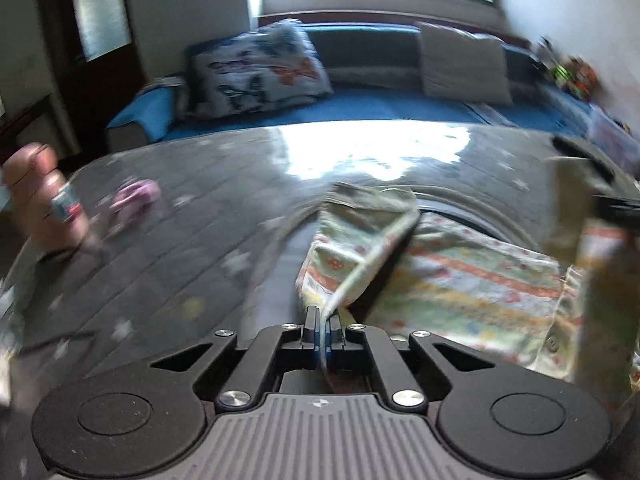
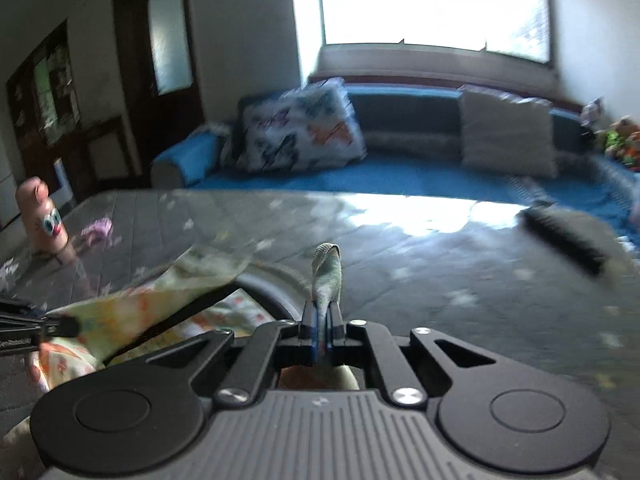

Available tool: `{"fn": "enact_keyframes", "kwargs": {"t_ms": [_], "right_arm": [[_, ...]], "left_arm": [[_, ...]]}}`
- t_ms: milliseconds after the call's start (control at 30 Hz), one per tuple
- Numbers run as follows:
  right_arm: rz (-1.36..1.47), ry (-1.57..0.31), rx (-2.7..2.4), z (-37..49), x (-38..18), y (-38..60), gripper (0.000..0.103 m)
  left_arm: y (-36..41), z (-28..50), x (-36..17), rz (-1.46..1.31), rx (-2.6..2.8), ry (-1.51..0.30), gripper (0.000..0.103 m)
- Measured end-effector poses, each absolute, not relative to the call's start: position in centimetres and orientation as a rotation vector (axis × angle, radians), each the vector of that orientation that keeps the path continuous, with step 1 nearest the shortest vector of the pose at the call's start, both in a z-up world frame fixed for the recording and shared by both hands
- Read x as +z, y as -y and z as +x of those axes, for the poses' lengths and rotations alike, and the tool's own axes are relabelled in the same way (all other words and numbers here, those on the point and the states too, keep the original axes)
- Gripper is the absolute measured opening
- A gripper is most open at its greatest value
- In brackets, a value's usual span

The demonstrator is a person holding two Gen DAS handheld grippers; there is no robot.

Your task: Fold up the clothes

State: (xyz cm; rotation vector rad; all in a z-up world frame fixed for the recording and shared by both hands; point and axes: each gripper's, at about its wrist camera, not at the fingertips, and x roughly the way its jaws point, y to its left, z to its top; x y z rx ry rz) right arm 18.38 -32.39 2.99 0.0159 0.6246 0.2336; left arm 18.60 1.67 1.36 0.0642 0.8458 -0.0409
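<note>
A pale patterned garment [image 1: 460, 280] with orange, yellow and green stripes lies partly lifted over the dark glossy table [image 1: 180, 220]. My left gripper [image 1: 323, 320] is shut on a folded edge of it, which rises ahead of the jaws. My right gripper [image 2: 323, 316] is shut on a green-grey strip of the same garment [image 2: 327, 270]; more of the cloth [image 2: 132, 312] hangs at the lower left of the right wrist view. The left gripper's tip [image 2: 60, 326] shows there at the left edge, and the right gripper [image 1: 616, 204] shows at the right edge of the left wrist view.
A pink bottle [image 1: 44, 196] and a small pink object [image 1: 136, 196] stand on the table's left side. A dark comb-like object [image 2: 564, 240] lies at the right. Behind the table is a blue sofa [image 1: 360, 104] with two cushions.
</note>
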Motion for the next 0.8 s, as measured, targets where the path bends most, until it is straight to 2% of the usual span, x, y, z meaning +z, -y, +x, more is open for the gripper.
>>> {"fn": "enact_keyframes", "kwargs": {"t_ms": [367, 533, 667, 733, 800], "right_arm": [[0.059, -0.503, 0.056, 4.6, 6.5, 40.6, 0.004], [0.118, -0.509, -0.067, -0.7, 5.5, 44.3, 0.004], [0.184, -0.555, -0.192, -4.3, 3.3, 47.3, 0.004], [0.208, -0.599, -0.259, -5.6, 2.0, 48.5, 0.004], [0.225, -0.646, -0.314, -6.3, 0.8, 49.6, 0.005]], "left_arm": [[-8.4, 7.9, 2.3, -0.047, 0.103, -0.826, 0.0], [-9.4, 4.6, 2.1, -0.04, 0.098, -0.846, 0.0], [-8.1, 5.0, 2.2, -0.006, 0.069, -0.844, 0.004], [-7.2, 5.5, 2.3, 0.011, 0.046, -0.835, 0.013], [-6.2, 6.0, 2.5, 0.03, 0.023, -0.826, 0.043]]}}
